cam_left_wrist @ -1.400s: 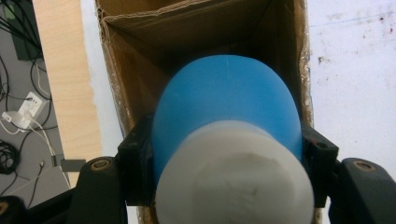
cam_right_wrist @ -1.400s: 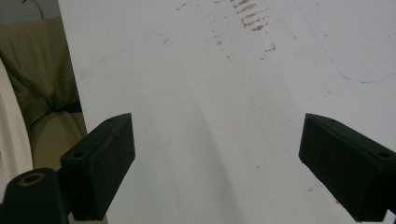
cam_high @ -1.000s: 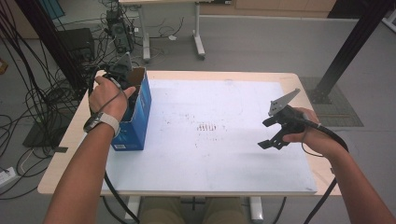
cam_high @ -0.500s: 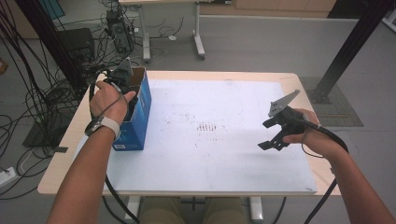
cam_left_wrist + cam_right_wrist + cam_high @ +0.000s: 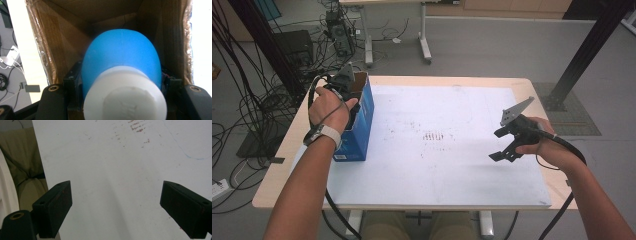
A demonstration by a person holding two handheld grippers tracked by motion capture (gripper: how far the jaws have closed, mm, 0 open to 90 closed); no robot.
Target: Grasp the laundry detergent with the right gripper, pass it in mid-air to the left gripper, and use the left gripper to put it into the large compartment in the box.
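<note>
In the left gripper view a blue bottle point(image 5: 120, 57) with a wide white cap point(image 5: 125, 96) sits at the middle and bottom of the frame, inside the open cardboard box point(image 5: 62, 37), cap end toward the camera. The left gripper point(image 5: 121, 100) has its 2 jaws pinching the bottle just behind the cap, 1 on each side. In the high view that gripper point(image 5: 343, 82) is at the upper left, dipped into the blue box point(image 5: 362, 125) at the table's left edge.

The bottle looks like smooth rounded plastic, probably light but slippery, and its bulging body would tend to squirt out of a squeeze. The neck under the cap's shoulder is the surest hold, since the cap blocks sliding.

The right gripper point(image 5: 507, 142), at the right of the high view, hovers above the white sheet point(image 5: 437, 165) with jaws spread and nothing between them
</note>
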